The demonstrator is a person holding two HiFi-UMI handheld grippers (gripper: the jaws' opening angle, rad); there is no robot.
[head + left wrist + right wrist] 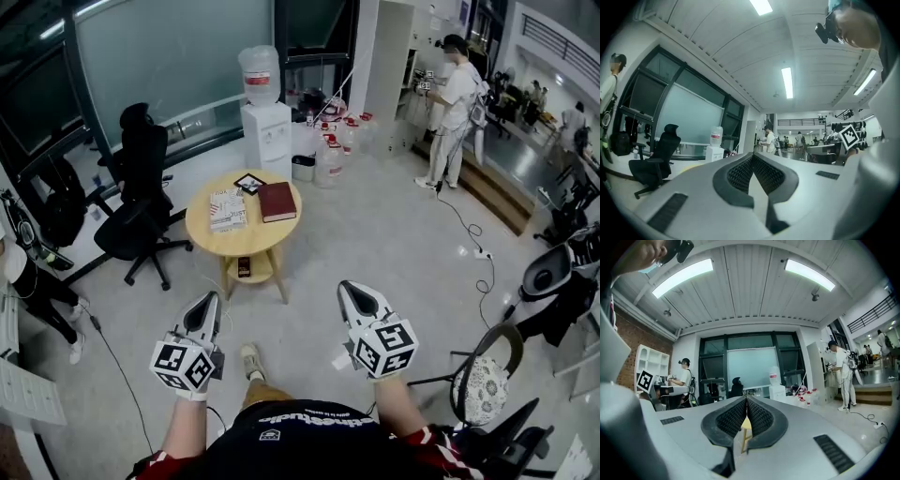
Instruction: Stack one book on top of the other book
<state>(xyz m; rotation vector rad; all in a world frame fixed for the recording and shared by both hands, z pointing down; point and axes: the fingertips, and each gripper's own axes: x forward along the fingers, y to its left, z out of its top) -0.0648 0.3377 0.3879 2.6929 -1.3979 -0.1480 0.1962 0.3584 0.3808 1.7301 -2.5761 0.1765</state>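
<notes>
A dark red book [277, 201] and a white book with print [228, 208] lie side by side on a round wooden table [244, 242] some way ahead of me. My left gripper [207, 300] and right gripper [352, 289] are held level at waist height, well short of the table. Both have their jaws closed tip to tip with nothing held. In the left gripper view the pads [740, 169] meet. In the right gripper view the pads [757, 417] meet, and a strip of the table [746, 423] shows in the gap lower down.
A black office chair [139, 192] stands left of the table and a water dispenser [264, 117] behind it, with bottles beside. A small framed item [249, 183] lies on the table. A person [455, 105] stands far right. Chairs [487, 384] crowd my right; cables cross the floor.
</notes>
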